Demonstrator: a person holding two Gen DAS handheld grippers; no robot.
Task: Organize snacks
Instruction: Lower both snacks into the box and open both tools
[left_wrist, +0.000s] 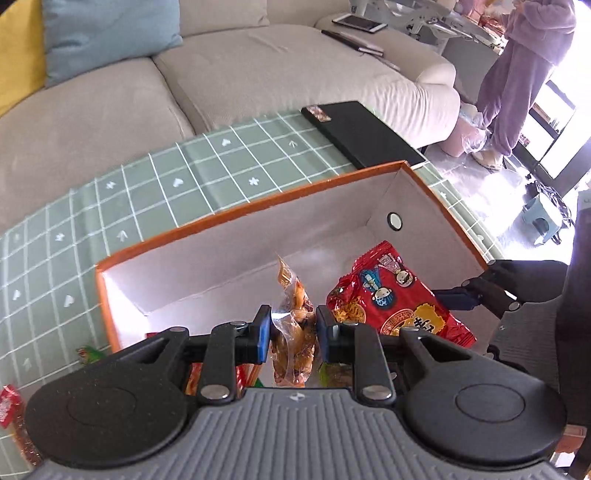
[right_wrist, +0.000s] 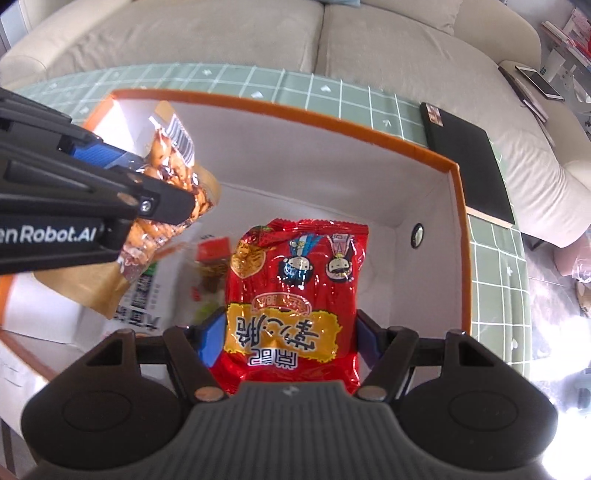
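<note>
An orange-rimmed storage box (left_wrist: 258, 206) with a pale grey lining stands on the green checked tablecloth; its rim (right_wrist: 295, 110) also runs across the right wrist view. My left gripper (left_wrist: 291, 332) is shut on a clear and tan snack pouch (left_wrist: 295, 317) and hangs over the box; the same pouch (right_wrist: 166, 184) shows in the right wrist view. My right gripper (right_wrist: 290, 339) is shut on a red snack bag (right_wrist: 295, 288) with cartoon faces, held over the box interior. The red bag (left_wrist: 391, 295) appears to the right in the left wrist view. Other packets (right_wrist: 210, 269) lie blurred on the box floor.
A black flat case (left_wrist: 362, 133) lies on the tablecloth beyond the box. Loose snack packets (left_wrist: 11, 410) lie on the cloth at the left. A beige sofa (left_wrist: 110, 110) with cushions stands behind the table. A person in purple clothes (left_wrist: 517, 74) stands at the far right.
</note>
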